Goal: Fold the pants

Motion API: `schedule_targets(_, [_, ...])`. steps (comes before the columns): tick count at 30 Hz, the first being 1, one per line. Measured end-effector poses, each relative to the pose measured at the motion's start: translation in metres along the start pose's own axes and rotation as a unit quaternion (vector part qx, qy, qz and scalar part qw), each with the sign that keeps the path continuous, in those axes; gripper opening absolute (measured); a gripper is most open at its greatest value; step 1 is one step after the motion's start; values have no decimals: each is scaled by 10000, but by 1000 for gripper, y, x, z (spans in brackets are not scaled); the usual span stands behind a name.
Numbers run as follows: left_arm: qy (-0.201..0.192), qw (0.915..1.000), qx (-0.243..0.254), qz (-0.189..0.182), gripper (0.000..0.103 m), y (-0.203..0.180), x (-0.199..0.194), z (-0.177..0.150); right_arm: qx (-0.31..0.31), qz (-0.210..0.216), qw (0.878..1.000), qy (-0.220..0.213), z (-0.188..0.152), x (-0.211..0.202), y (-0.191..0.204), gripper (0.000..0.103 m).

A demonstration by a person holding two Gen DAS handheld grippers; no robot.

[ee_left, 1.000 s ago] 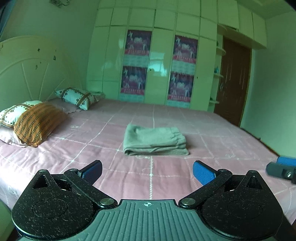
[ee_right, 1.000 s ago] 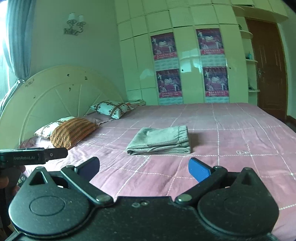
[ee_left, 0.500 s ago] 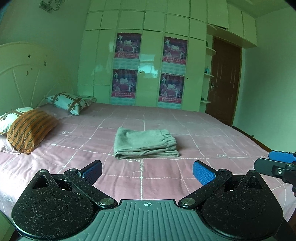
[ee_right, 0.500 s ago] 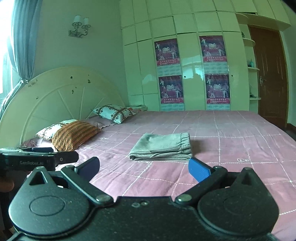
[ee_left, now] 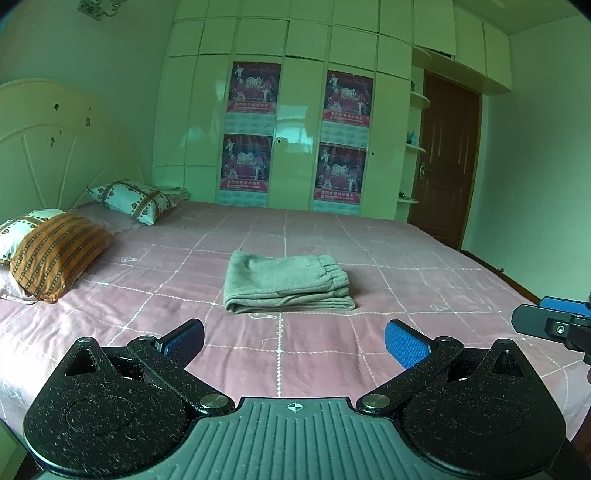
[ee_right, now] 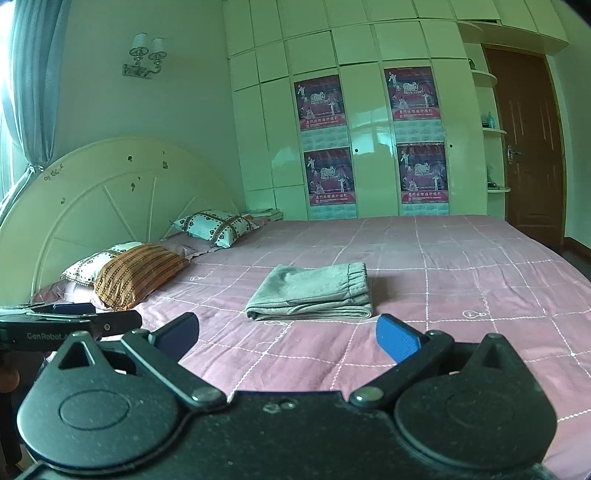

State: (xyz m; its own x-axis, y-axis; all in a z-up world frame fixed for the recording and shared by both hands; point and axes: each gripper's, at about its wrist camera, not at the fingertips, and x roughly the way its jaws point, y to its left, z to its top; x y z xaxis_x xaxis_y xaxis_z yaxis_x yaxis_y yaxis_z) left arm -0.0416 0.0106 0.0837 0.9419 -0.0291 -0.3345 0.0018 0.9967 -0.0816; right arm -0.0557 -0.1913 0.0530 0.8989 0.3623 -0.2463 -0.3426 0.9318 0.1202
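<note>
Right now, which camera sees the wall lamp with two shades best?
The right wrist view. The wall lamp shows whole there, both shades clear, above the headboard. In the left wrist view only a cut-off bit of it peeks in at the top edge.

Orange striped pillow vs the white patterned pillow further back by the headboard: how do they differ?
The orange striped pillow is orange-brown with fine stripes; the white patterned pillow is pale with brown bands crossing it. The orange one leans on another pillow, nearer the camera; the white one lies flatter, nearer the wardrobe. Both lie on the pink bedspread at the headboard end.
</note>
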Motion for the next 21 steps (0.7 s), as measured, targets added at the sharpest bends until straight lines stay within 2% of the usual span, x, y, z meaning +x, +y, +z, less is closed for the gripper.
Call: schedule_targets(21, [3, 9999, -53, -98, 103, -1, -1, -3, 21, -59, 10000, -4, 0, -3, 0, 97])
